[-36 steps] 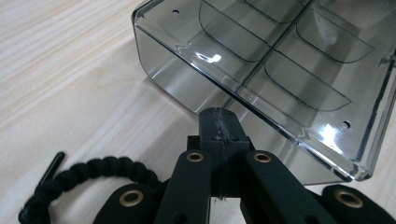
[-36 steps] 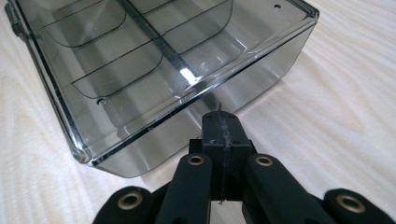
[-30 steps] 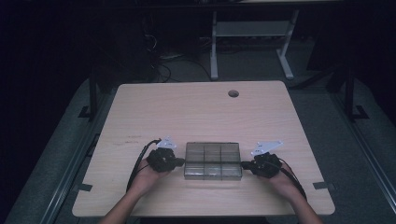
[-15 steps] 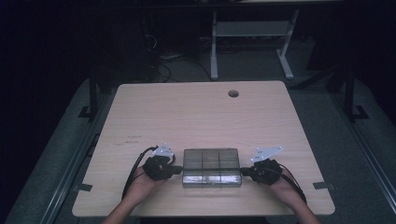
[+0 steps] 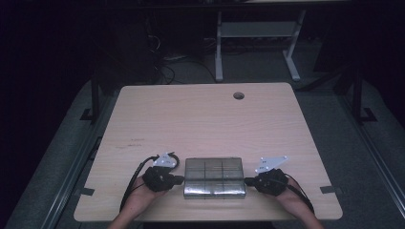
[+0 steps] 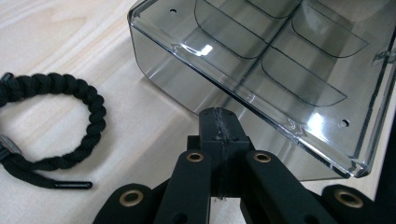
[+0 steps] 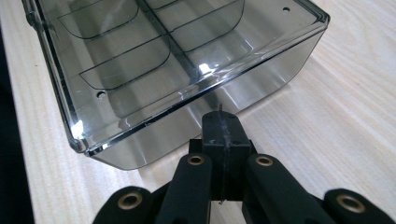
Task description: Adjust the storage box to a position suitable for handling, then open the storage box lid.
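Observation:
A smoky clear plastic box point(image 5: 214, 177) with several compartments lies on the wooden table point(image 5: 205, 119) near its front edge. My left gripper point(image 5: 180, 179) is shut, and its tip is against the box's left end wall. My right gripper point(image 5: 247, 181) is shut too, with its tip at the right end wall. In the left gripper view the closed tip of the left gripper point(image 6: 219, 116) meets the box point(image 6: 261, 60) just under its rim. In the right gripper view the closed right gripper point(image 7: 222, 120) sits the same way against the box point(image 7: 154, 56). Nothing is between either pair of jaws.
A black braided cord point(image 6: 88, 100) loops on the table beside the left gripper. A round cable hole point(image 5: 239, 95) is at the table's far right. The table's front edge lies just behind both hands. A white desk frame point(image 5: 258, 43) stands on the dark floor beyond.
The box has slid toward the table's front edge, with both shut grippers staying against its ends and moving back with it.

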A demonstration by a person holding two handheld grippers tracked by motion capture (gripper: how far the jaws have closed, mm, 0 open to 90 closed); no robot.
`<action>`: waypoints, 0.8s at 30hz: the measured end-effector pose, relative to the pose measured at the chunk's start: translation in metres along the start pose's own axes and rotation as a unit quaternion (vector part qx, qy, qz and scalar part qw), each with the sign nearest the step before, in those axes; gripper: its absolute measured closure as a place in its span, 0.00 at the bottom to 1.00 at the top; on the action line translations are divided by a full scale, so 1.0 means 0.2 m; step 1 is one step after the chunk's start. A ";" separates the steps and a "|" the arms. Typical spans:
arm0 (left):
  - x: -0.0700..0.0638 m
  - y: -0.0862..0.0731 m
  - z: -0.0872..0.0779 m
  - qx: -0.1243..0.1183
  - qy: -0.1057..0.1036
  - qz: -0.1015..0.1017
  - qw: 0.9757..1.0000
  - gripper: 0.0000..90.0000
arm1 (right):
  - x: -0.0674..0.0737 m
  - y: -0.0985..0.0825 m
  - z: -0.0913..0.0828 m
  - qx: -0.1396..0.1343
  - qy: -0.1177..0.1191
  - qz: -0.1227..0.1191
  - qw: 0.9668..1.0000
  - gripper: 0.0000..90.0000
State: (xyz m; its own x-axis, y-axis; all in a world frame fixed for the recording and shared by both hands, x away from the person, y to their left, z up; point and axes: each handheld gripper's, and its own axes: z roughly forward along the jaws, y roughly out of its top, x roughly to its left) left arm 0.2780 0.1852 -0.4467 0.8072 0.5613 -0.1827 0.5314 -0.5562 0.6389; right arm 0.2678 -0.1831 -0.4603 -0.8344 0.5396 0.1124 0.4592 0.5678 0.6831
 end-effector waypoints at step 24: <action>-0.02 -0.12 -0.13 -0.026 -0.017 -0.029 0.999 1.00 | 0.02 -0.10 -0.13 -0.045 0.006 0.026 0.999 1.00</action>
State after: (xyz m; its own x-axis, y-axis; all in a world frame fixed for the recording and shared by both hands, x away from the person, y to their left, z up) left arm 0.2551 0.2114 -0.4414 0.7839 0.5704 -0.2453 0.5643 -0.4897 0.6646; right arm 0.2476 -0.2075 -0.4544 -0.8138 0.5594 0.1575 0.4737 0.4813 0.7375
